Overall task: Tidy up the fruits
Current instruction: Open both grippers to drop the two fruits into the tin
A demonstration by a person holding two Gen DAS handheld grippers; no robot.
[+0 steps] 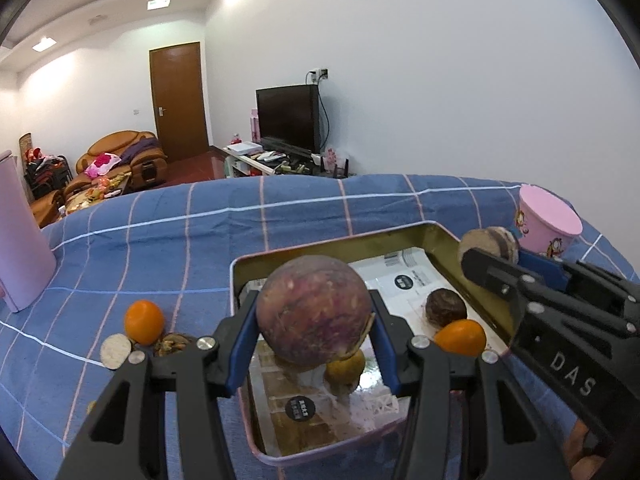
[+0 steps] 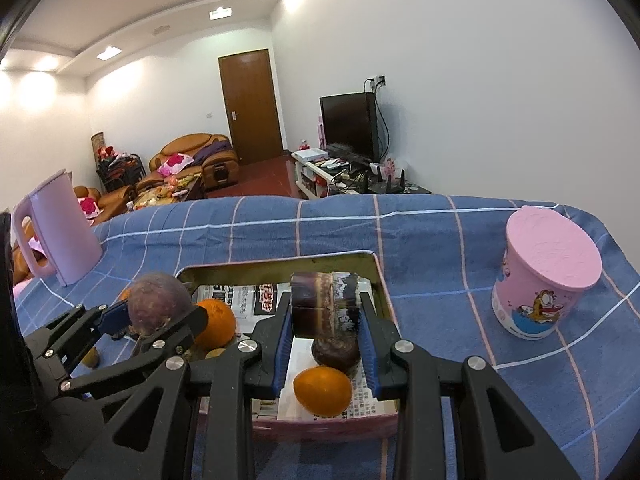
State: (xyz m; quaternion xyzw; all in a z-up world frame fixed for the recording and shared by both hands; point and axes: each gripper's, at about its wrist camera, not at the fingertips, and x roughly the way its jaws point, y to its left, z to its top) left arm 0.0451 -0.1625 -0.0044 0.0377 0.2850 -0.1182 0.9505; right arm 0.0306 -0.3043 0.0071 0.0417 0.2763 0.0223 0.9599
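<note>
Over the tin box (image 1: 440,236), you hold two things at once. Your left tool (image 1: 314,340) is closed on a big round purple fruit (image 1: 314,312). Your right tool (image 2: 324,336) is closed on a dark cut chunk (image 2: 325,306) w/ brown and black layers; I can't tell what fruit it is.

What could go wrong:
- The purple fruit is round and smooth. The blue pads (image 1: 240,344) touch it low on its sides, so it could roll out if you tip the left tool. It would land on the small yellow-brown fruit (image 1: 346,368) right under it.
- The chunk hangs right over a dark round fruit (image 2: 336,350) and an orange (image 2: 323,391) in the box. Drop it from up high and it may knock them or bounce.
- The two tools are near each other. In the right view the left tool is just beside the box's left side. Move both fast and they may bump.
- The box's thin wall is close, so a tool tip could catch on it.

Where things are: both held things sit between the fingers of their tools, above the box, not touching its paper floor. Another orange (image 1: 144,322) and a pale cut slice (image 1: 116,352) are outside the box, left of it, on the blue check cloth (image 1: 160,240) on the bench. They look not yet put away. A pink cup (image 2: 546,276) stands well off to the right.
</note>
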